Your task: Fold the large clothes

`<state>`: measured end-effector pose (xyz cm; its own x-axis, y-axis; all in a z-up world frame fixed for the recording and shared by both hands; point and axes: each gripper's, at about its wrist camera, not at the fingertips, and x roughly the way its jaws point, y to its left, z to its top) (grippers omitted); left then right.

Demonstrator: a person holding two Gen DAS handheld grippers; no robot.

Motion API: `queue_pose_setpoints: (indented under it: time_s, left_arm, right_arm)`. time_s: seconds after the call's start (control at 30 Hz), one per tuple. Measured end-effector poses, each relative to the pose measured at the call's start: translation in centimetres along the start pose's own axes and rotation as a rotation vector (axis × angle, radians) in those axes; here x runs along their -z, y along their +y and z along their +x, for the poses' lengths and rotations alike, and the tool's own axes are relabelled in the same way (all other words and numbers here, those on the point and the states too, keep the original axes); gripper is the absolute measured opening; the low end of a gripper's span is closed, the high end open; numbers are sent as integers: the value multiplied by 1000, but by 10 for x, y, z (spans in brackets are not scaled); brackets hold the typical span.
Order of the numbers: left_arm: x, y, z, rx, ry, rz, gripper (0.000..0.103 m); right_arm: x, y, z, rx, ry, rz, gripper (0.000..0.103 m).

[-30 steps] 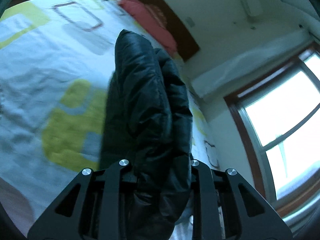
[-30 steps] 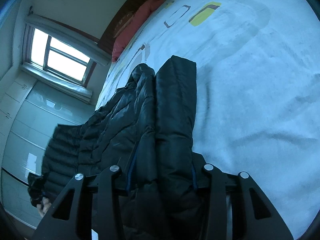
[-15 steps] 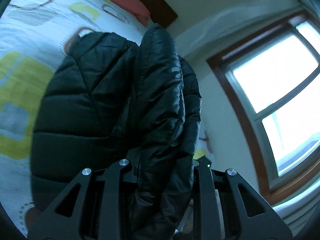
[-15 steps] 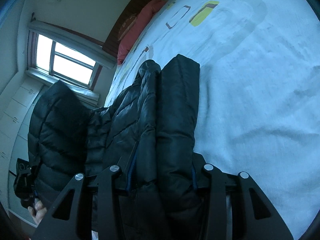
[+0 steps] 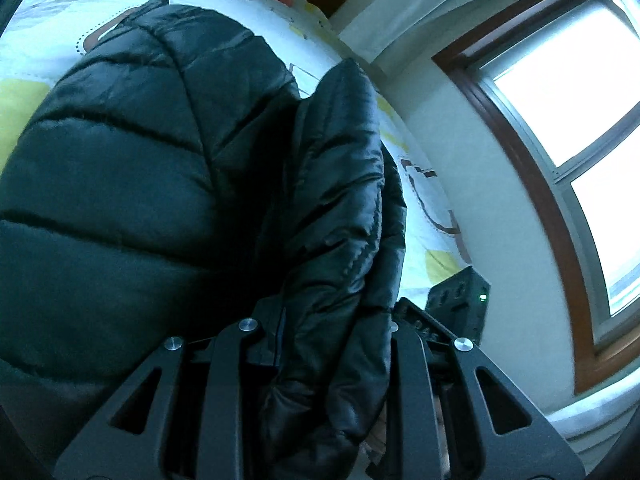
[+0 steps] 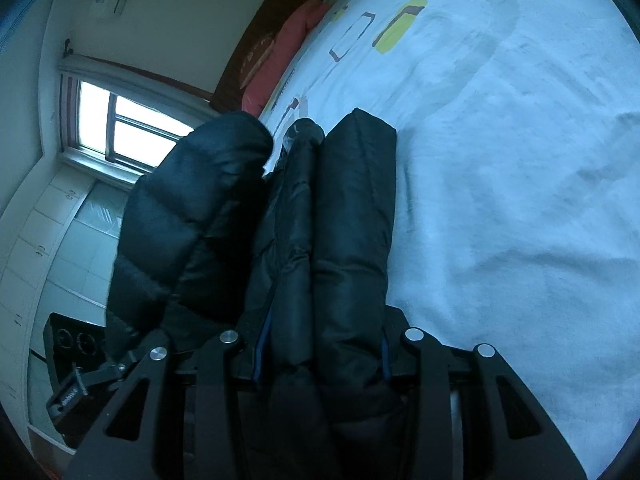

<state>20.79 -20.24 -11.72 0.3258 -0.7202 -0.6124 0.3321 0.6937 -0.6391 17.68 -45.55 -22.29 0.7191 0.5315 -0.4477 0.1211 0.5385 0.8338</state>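
Observation:
A black quilted puffer jacket (image 5: 120, 184) fills the left wrist view, and it also shows in the right wrist view (image 6: 352, 216). My left gripper (image 5: 320, 344) is shut on a bunched fold of the jacket and holds it above the bed. My right gripper (image 6: 320, 344) is shut on another thick fold of the jacket over the white bed sheet (image 6: 500, 160). A raised jacket panel (image 6: 192, 216) hangs to the left in the right wrist view, with the other gripper (image 6: 80, 380) below it. The fingertips of both grippers are hidden by fabric.
The bed sheet (image 5: 36, 80) has yellow and brown shapes. A red pillow (image 6: 280, 60) lies at a dark headboard (image 6: 276, 12). A window (image 5: 580, 128) is at the right, also shown in the right wrist view (image 6: 120, 128). White cabinets (image 6: 48, 240) stand at the left.
My left gripper has lifted its jacket fold and swung toward the right gripper, so a large jacket panel now rises beside the right gripper. The right gripper has hardly moved.

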Motion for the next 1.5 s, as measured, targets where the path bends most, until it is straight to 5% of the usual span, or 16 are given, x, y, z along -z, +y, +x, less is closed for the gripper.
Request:
queue_pose_setpoints:
  time_s: [0.57, 0.67, 0.73, 1.0, 1.17, 1.3, 1.5]
  left_arm:
    - [10, -18, 25, -50, -47, 116, 25]
    - [10, -20, 15, -31, -47, 110, 37]
    - [11, -27, 5, 1, -54, 94, 59]
    - [18, -51, -49, 84, -107, 75, 70]
    - [10, -22, -93, 102, -197, -2, 76]
    - [-1, 26, -123, 41, -281, -87, 79]
    - [-14, 99, -121, -21, -274, -228, 79]
  right_arm:
    - [6, 3, -14, 18, -13, 3, 42]
    - [8, 4, -28, 42, -38, 20, 55]
    - [9, 4, -41, 51, -69, 28, 61]
    - [14, 17, -88, 65, -122, 15, 61]
    - [16, 43, -91, 16, -123, -14, 61]
    - [8, 65, -72, 9, -112, -32, 68]
    - [-14, 87, -34, 63, -53, -78, 70]
